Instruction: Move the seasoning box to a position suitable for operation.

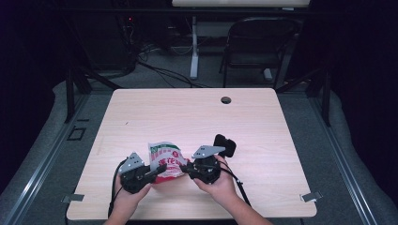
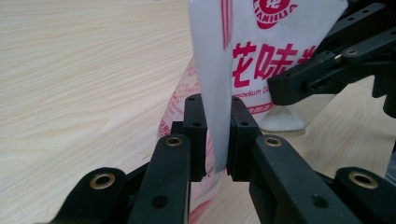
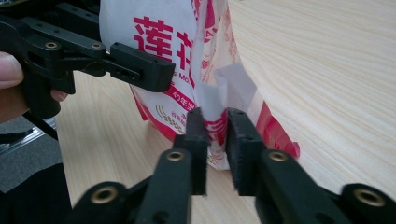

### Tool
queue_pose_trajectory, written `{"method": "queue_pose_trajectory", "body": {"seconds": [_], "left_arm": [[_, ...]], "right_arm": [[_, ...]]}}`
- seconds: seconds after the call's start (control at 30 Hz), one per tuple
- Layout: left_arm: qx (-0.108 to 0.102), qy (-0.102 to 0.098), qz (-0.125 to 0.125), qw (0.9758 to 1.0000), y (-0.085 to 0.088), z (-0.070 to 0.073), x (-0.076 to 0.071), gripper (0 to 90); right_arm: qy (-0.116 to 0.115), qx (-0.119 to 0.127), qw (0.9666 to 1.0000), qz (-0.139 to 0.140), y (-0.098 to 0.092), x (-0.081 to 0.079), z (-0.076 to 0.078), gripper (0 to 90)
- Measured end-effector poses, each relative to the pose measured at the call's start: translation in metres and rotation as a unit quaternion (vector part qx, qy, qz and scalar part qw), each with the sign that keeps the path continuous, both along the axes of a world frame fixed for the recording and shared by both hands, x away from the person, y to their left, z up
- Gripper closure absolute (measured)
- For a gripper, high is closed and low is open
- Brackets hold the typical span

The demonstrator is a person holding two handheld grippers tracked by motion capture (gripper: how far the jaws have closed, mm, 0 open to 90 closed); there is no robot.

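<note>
A white plastic bag printed with red and green characters stands near the table's front edge, held between both grippers. My left gripper grips its left side; in the left gripper view the pads press on a thin white edge of the bag. My right gripper comes in from the right. In the right gripper view its jaws pinch a folded seam of the bag low down. Each gripper view shows the other gripper's jaws beside the bag, the right one and the left one.
The light wooden table has a cable hole near its far edge. A small black object lies just behind the right hand. A dark folding chair and a desk leg stand beyond the table.
</note>
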State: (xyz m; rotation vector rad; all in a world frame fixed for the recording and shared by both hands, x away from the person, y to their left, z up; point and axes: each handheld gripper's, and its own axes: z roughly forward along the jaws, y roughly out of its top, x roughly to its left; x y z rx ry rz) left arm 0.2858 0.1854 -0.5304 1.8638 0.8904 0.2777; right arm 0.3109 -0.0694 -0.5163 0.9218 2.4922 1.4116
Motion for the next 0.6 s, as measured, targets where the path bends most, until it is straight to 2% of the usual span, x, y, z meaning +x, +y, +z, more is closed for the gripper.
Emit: {"method": "queue_pose_trajectory", "body": {"seconds": [0.03,0.17,0.33,0.43,0.53,0.6], "left_arm": [[0.000,-0.001,0.001,1.0000,-0.001,0.000,0.000,81.2],[-0.001,-0.002,0.000,1.0000,-0.002,0.002,-0.001,82.0],[-0.002,-0.014,-0.003,0.9999,-0.003,0.007,0.000,87.2],[-0.003,-0.029,0.001,0.9996,-0.004,0.013,-0.002,87.3],[-0.006,-0.031,-0.001,0.9995,-0.003,0.014,-0.003,84.8],[-0.004,-0.033,0.000,0.9994,-0.002,0.013,-0.002,78.1]], "right_arm": [[0.000,-0.005,1.0000,0.000,0.000,0.001,0.000,88.1],[-0.002,-0.006,1.0000,-0.001,0.000,0.001,0.000,90.0],[-0.013,-0.010,0.9998,-0.008,0.001,0.001,0.003,90.0],[-0.019,-0.012,0.9997,-0.010,0.000,0.001,0.005,90.0],[-0.022,-0.003,0.9997,-0.012,-0.002,0.001,0.007,90.0],[-0.025,-0.004,0.9996,-0.009,-0.003,0.000,0.009,90.0]]}}
